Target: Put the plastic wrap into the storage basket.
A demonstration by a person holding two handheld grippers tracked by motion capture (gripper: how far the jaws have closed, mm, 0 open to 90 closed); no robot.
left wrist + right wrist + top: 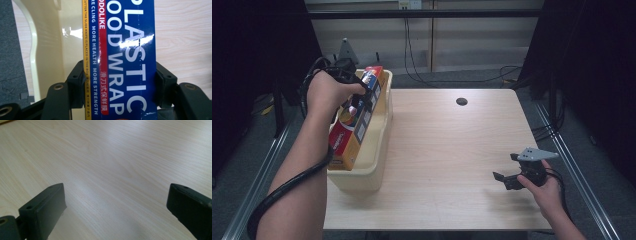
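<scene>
Left gripper (354, 97) clamps our plastic wrap box (125, 60) across its width, tilted over the cream bin (379, 145) for control | right gripper (512, 180) gapes idle, well apart from bin.

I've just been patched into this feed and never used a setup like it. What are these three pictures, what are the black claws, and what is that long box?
There is no robot arm here: a person holds a two-jaw gripper in each hand at a wooden table. The high view looks down from above the person's side. The other two pictures come from cameras riding on the grippers, looking along their black jaws.

The left gripper is shut on a long box of plastic food wrap, blue, red and yellow, with a jaw pressing each side. In the high view the box sits tilted in a cream plastic bin at the table's left edge. Whether it is going in or coming out cannot be told.

The right gripper is open over bare tabletop, holding nothing. A small dark hole sits near the far edge.
</scene>
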